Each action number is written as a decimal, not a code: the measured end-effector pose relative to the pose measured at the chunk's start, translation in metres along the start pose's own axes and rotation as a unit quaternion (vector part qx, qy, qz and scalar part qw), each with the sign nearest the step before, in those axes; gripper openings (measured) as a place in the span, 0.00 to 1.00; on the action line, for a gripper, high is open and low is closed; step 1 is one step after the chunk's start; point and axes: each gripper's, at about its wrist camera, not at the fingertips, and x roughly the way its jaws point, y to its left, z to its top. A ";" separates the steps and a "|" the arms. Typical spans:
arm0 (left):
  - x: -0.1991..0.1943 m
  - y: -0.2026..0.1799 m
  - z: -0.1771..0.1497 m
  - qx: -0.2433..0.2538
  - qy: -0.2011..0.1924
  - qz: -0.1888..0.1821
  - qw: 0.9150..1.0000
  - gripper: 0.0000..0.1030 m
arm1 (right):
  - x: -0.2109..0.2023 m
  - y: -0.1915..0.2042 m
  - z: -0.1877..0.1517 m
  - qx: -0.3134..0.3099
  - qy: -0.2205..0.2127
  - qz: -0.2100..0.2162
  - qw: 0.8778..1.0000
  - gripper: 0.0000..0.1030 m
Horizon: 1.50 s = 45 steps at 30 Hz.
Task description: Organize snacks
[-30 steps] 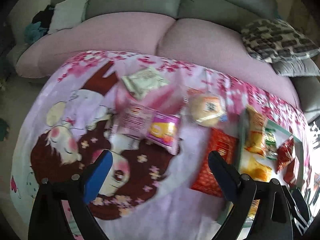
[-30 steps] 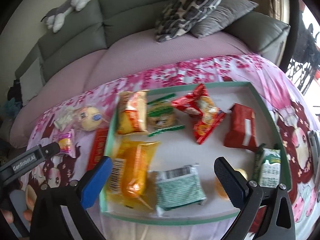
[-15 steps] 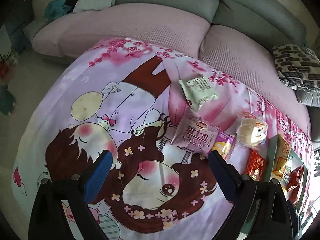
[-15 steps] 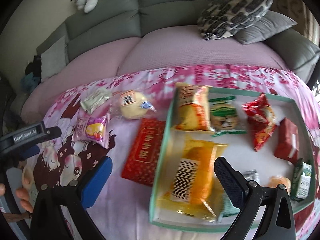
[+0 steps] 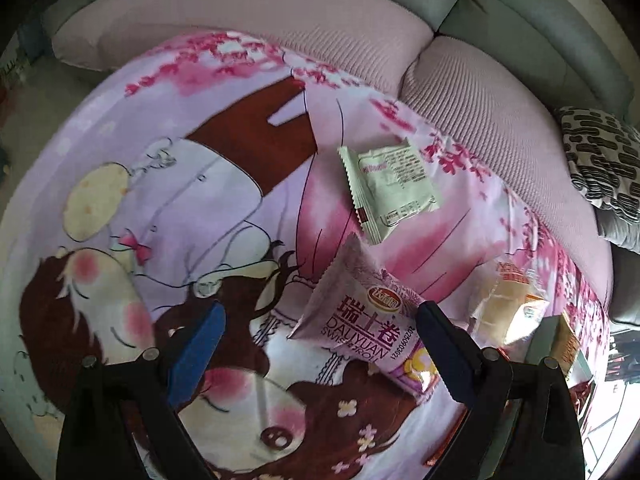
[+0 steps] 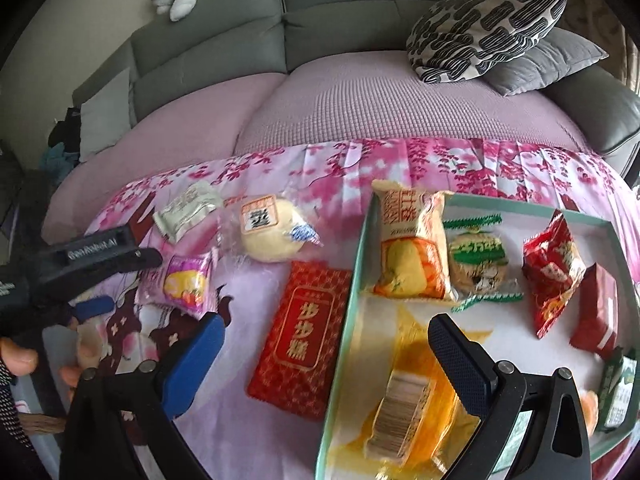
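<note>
pink cartoon cloth [image 5: 168, 208] fills the left wrist view, where the left gripper [image 5: 316, 340] hangs with fingers apart and empty, a pink swiss roll packet [image 5: 356, 320] between its tips, seemingly the next pick; a pale green packet [image 5: 392, 184] lies at 12 o'clock. right wrist view: the right gripper [image 6: 324, 352], spread and empty, straddles the green tray rim [image 6: 340, 344], a red packet [image 6: 304, 336] outside it at 10 o'clock, a wrapped bun [image 6: 272, 236] beyond, sorted snacks already inside.
</note>
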 end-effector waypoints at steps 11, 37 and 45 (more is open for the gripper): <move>0.019 -0.033 -0.006 0.033 0.003 0.002 0.999 0.93 | 0.010 -0.002 0.000 -0.005 0.010 -0.014 1.000 1.00; 0.008 0.003 -0.012 0.091 0.025 -0.018 0.995 0.51 | 0.006 0.015 0.005 0.032 0.069 0.071 0.995 0.67; 0.012 0.005 -0.006 0.099 0.030 -0.036 0.994 0.50 | 0.022 0.039 0.020 -0.029 0.126 0.012 0.992 0.49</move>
